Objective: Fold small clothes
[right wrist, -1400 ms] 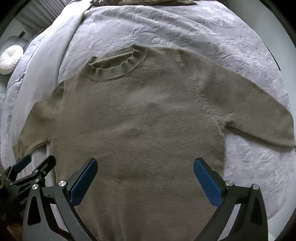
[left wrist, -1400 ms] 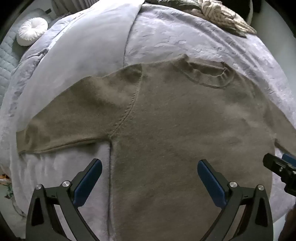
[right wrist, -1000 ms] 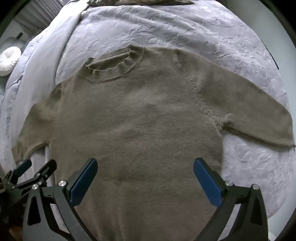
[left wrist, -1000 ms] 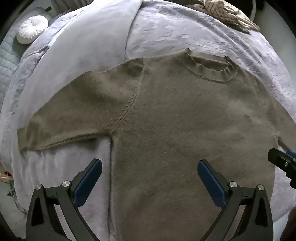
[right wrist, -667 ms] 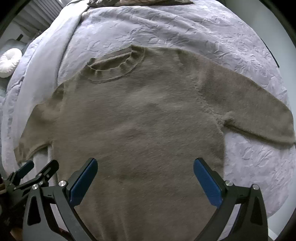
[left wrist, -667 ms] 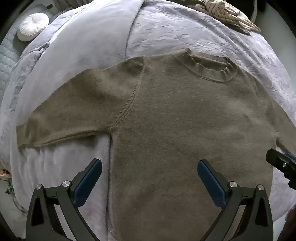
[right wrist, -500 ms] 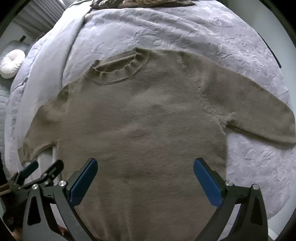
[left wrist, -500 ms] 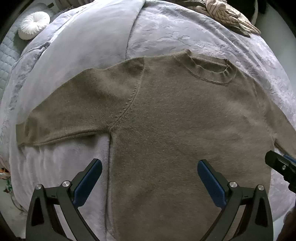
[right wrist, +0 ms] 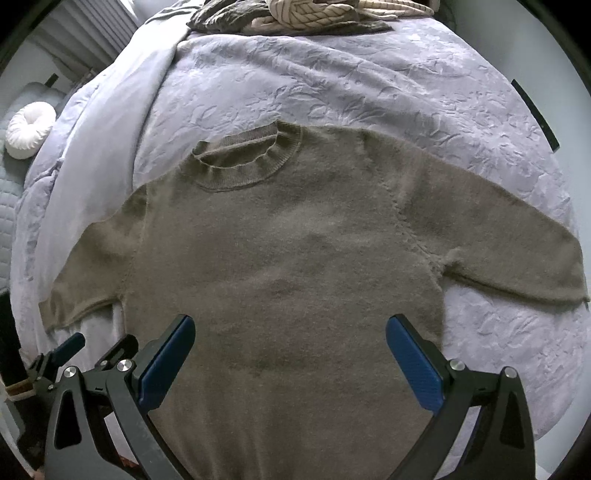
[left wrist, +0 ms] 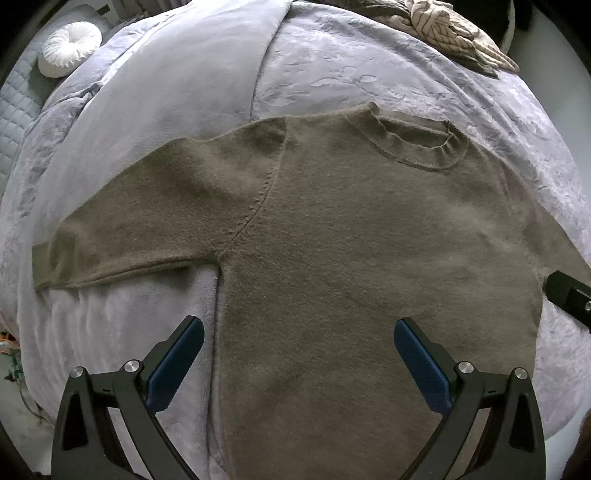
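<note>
An olive-brown knit sweater point(left wrist: 351, 236) lies flat and face up on a lavender bed cover point(left wrist: 351, 81), collar at the far end, both sleeves spread sideways. It also shows in the right wrist view point(right wrist: 295, 251). My left gripper point(left wrist: 299, 347) is open and empty, above the sweater's lower left body, near the left side seam. My right gripper point(right wrist: 291, 343) is open and empty, above the lower middle of the body. The left gripper's fingertips point(right wrist: 70, 345) show at the lower left of the right wrist view. The sweater's hem is hidden below the frame.
A pile of striped and dark clothes point(right wrist: 306, 14) lies at the bed's far end. A white round cushion point(left wrist: 68, 48) sits far left beside the bed. A smooth pale blanket point(left wrist: 177, 85) covers the bed's left part. The bed's edge drops off at right.
Both grippers have drifted slightly back from the sweater and stay open. The sweater has not moved.
</note>
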`<state>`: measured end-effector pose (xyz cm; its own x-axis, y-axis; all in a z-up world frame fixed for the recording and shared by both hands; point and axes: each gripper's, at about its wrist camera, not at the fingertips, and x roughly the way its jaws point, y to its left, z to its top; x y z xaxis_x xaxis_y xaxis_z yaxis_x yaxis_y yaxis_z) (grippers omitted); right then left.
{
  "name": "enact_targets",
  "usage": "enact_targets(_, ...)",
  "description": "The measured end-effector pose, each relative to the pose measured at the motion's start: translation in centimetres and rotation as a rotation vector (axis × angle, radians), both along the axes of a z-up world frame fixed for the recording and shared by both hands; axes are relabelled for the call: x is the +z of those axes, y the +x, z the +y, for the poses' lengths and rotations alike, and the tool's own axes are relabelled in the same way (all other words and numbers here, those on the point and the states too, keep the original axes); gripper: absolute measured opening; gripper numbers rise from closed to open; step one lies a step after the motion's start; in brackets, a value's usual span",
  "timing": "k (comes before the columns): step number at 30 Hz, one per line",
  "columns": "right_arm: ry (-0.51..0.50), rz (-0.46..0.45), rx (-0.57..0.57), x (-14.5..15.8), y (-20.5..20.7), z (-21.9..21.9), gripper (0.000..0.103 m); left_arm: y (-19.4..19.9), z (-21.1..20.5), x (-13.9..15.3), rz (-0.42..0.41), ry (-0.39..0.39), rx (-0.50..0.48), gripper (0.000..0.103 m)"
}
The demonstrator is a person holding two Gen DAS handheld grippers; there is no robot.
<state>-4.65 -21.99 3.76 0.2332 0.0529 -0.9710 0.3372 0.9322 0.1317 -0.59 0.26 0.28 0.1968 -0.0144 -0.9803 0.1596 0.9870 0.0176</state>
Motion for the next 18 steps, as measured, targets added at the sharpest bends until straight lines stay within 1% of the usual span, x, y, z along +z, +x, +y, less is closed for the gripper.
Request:
enact_targets(7, -0.016, -0.007, 0.003, 0.4, -0.2, 0.3, 0.103, 0.2, 0.2, 0.6, -0.011, 0.010, 0.007, 0.103)
enact_targets(18, -0.029, -0.020, 0.009, 1.1, 0.5, 0.7, 0.103, 0.8, 0.2, 1.9, -0.043, 0.005, 0.009, 0.103)
